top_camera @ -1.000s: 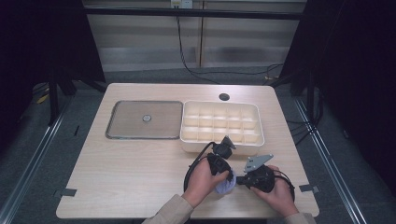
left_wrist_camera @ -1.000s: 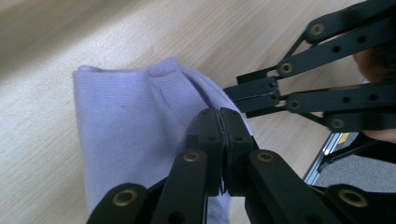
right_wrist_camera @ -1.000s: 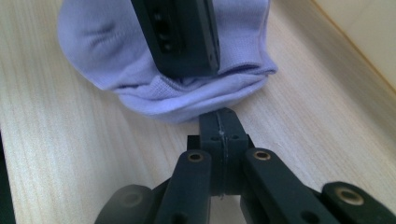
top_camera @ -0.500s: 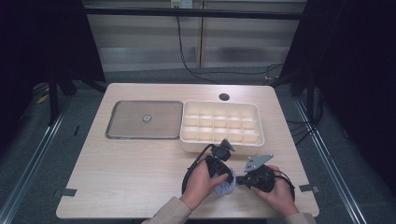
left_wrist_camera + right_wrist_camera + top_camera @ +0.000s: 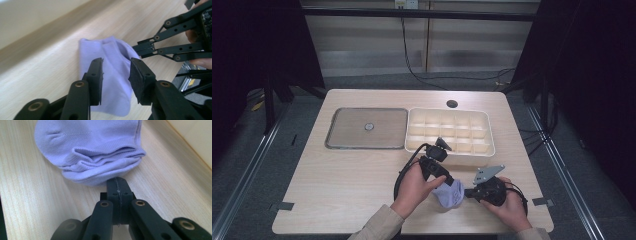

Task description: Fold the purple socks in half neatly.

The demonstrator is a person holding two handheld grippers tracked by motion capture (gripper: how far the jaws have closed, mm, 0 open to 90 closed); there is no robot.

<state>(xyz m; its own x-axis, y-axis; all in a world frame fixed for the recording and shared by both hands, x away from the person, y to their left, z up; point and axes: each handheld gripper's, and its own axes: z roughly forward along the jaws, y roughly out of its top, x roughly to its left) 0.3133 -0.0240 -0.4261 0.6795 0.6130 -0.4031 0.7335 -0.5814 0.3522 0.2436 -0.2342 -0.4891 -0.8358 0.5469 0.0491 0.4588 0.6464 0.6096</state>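
A lilac sock (image 5: 450, 194) lies folded on the wooden table (image 5: 347, 180) near its front edge. My left gripper (image 5: 447, 180) hovers just above the sock (image 5: 100, 50). Its jaws have just been opening, and they stand apart with the cloth below them, the pads (image 5: 140, 80) clear of it; the left gripper (image 5: 116, 62) is open. My right gripper (image 5: 468, 192) comes in from the right, shut, with its tips pinching the sock's folded cuff edge (image 5: 87, 142). The right gripper (image 5: 117, 180) has its pads pressed together there.
A white tray with several compartments (image 5: 447, 110) stands just behind the hands. A flat grey tray (image 5: 347, 130) with a small round knob (image 5: 369, 126) lies to its left. A dark round hole (image 5: 452, 104) is near the table's far edge. Bare wood spreads left of the hands.
My left gripper has lifted a little off the sock and its jaws have parted. The right gripper and the sock have stayed where they were.
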